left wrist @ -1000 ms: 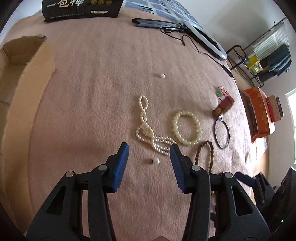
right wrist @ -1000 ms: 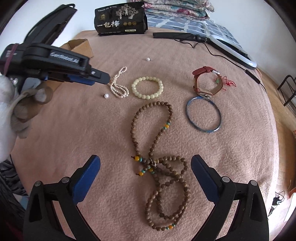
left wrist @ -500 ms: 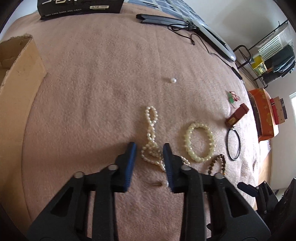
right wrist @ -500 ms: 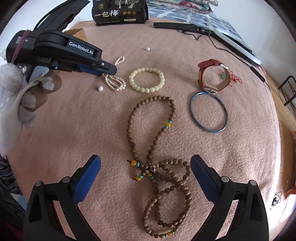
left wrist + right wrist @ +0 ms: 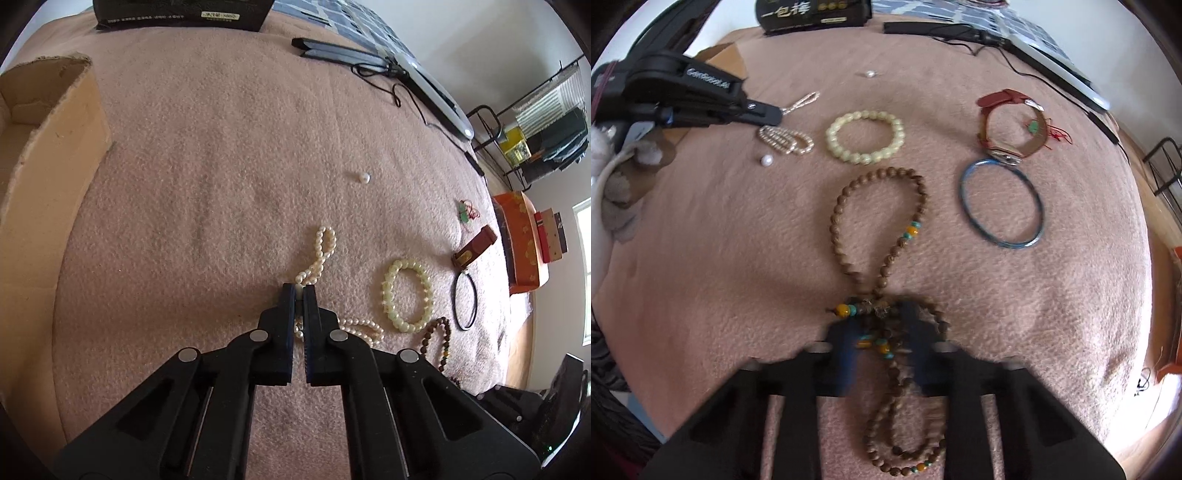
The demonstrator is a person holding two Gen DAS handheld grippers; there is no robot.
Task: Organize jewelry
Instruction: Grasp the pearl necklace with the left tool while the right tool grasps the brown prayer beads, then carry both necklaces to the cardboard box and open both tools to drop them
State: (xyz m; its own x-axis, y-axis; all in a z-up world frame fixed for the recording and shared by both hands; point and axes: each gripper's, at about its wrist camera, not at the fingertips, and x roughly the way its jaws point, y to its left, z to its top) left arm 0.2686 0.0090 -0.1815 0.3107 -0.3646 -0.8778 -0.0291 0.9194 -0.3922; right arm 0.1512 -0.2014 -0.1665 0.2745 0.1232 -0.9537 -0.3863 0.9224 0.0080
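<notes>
My left gripper (image 5: 299, 290) is shut on the pearl necklace (image 5: 320, 254), which lies on the pink blanket; it also shows in the right wrist view (image 5: 785, 138) under the left gripper (image 5: 775, 115). My right gripper (image 5: 881, 325) is blurred, its jaws close around the knot of the brown wooden bead necklace (image 5: 882, 206). A pale green bead bracelet (image 5: 865, 136) (image 5: 408, 294), a blue bangle (image 5: 1001, 205), a red-brown watch (image 5: 1010, 123) and two loose pearls (image 5: 766, 160) (image 5: 364, 178) lie nearby.
An open cardboard box (image 5: 40, 147) stands at the left. A black printed box (image 5: 812, 14) sits at the back. A black-and-white device with a cable (image 5: 388, 66) lies at the back right. An orange box (image 5: 521, 240) is beyond the blanket's right edge.
My left gripper moved forward and closed on the pearl necklace. My right gripper dropped to the wooden bead necklace and its jaws came together around the knot.
</notes>
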